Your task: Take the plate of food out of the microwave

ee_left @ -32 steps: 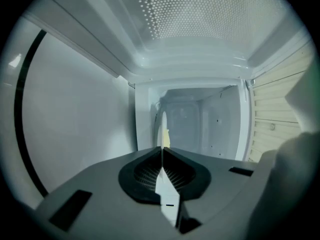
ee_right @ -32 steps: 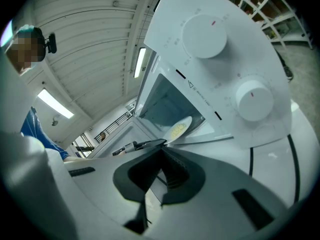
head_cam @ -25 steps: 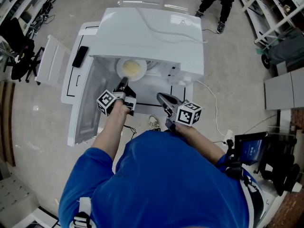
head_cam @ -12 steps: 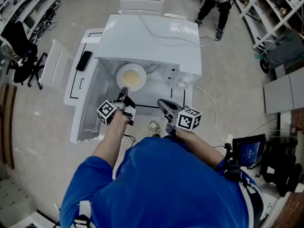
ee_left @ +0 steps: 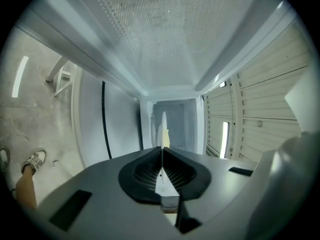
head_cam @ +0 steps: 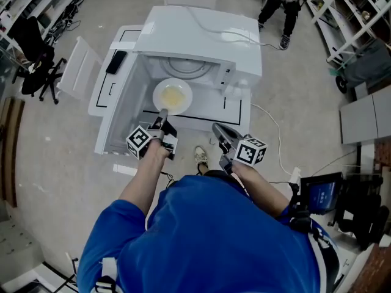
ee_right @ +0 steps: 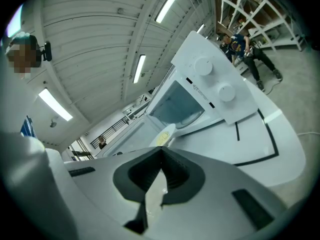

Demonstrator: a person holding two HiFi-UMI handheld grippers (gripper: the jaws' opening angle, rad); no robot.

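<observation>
The plate (head_cam: 182, 104) of yellowish food (head_cam: 171, 94) hangs level just outside the microwave (head_cam: 201, 32), in front of the cavity mouth and above the bare table (head_cam: 235, 112), with the glass turntable (head_cam: 194, 71) showing behind it; the left gripper (head_cam: 162, 116) is pinched on its near rim, which runs edge-on between the pads in the left gripper view; the right gripper (head_cam: 218, 130) waits apart on the right, its tips pressed together on nothing; the plate looks like stiff, glazed ware, so likely slick and breakable, and moderately heavy for a single-edge grip; held at one rim it will tend to droop at the far side, and the food, possibly soft or runny though the view is too small to say, could slide; a deep rim bite suits it best, kept level.
</observation>
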